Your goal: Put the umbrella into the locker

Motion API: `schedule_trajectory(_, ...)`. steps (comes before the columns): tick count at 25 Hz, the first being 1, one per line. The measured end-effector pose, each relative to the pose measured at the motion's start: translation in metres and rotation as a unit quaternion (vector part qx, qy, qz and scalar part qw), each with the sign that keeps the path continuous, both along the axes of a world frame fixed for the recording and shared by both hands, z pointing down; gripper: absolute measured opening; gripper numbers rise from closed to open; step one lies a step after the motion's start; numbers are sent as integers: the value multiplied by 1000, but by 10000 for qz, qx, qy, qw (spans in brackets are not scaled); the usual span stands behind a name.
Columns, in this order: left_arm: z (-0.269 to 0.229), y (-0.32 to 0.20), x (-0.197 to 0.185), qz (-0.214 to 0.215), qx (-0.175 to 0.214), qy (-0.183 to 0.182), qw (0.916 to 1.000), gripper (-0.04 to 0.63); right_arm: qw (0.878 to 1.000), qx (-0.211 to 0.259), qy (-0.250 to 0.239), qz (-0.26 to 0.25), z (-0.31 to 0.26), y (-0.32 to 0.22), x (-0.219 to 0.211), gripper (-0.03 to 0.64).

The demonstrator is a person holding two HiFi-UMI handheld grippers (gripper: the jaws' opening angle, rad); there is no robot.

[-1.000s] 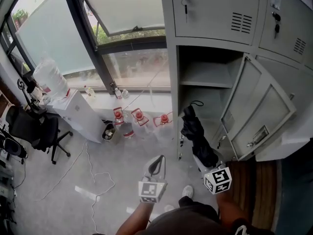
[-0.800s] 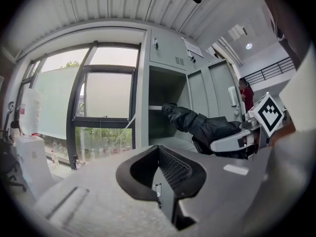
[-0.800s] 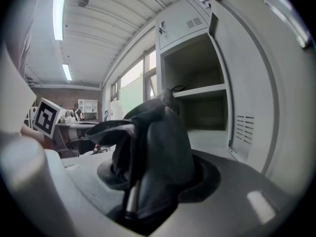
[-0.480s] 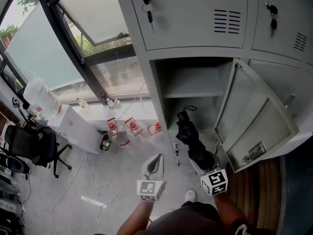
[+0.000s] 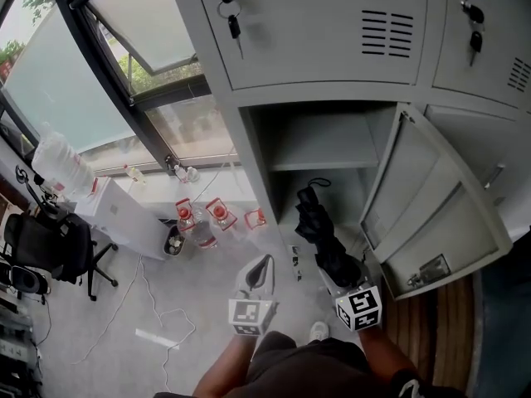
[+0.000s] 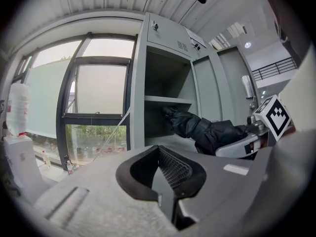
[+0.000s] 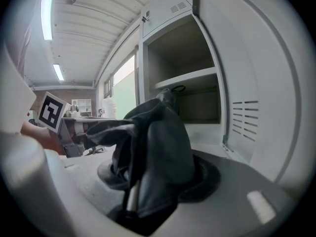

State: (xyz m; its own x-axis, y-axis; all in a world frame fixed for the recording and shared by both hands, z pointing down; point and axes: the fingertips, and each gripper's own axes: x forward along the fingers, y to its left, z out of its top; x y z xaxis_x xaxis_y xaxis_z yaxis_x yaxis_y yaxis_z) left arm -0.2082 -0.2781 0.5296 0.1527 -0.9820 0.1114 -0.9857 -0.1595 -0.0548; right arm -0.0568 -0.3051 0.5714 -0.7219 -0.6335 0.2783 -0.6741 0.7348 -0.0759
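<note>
Two grippers: right gripper (image 5: 338, 279), jaws clenched on umbrella (image 5: 319, 229) at open locker (image 5: 251, 152) mouth; left gripper (image 5: 260, 269), jaws together, empty.

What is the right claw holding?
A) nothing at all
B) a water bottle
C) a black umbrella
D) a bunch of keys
C: the right claw is clamped on the folded black umbrella, whose far end points into the open locker.
</note>
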Motion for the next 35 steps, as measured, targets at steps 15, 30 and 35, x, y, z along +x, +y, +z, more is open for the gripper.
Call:
schedule_trajectory(15, -6, -50, -6, 742, 17, 37, 9972, 5, 9972, -41, 150, 736, -6, -32, -11, 232)
schedule_trajectory(30, 4, -71, -6, 1092, -77, 93, 9939, 5, 9910, -89, 368, 1287, -9, -84, -15, 232)
schedule_trajectory(35, 5, -75, -9, 1164, -95, 75, 9931, 5, 9890, -85, 447, 1407, -13, -105, -20, 232)
